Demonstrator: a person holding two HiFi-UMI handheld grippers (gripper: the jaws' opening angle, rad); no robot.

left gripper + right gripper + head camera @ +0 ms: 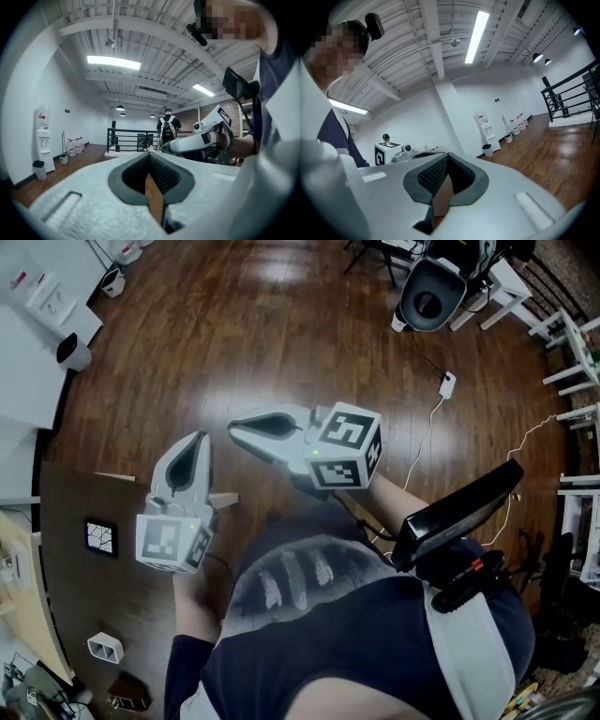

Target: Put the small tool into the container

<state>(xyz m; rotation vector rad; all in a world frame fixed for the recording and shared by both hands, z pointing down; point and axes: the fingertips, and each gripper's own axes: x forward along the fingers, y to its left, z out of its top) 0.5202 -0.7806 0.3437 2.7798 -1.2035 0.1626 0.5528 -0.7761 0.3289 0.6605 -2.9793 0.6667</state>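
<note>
Your left gripper and your right gripper are both held out in front of your torso, above the wooden floor and to the right of the dark table at your near left. The left gripper points away from you toward the far side. Its own view shows the two ribbed pads pressed together along one seam with nothing between them. The right gripper lies crosswise and points toward your left, its tip near the left gripper's tip but not touching it. Its jaws are likewise closed tight and empty. Neither gripper carries anything. On the dark table, a small white box with an open top sits toward your near side, well apart from both grippers. It may be the container, but you cannot tell that for certain from here. A dark object lies just nearer than it, too dim to identify, and a black square tile with a pale pattern lies farther along the table. The small tool cannot be made out in any view. Far across the room, in the left gripper view, a person with a backpack stands by a black railing.
</note>
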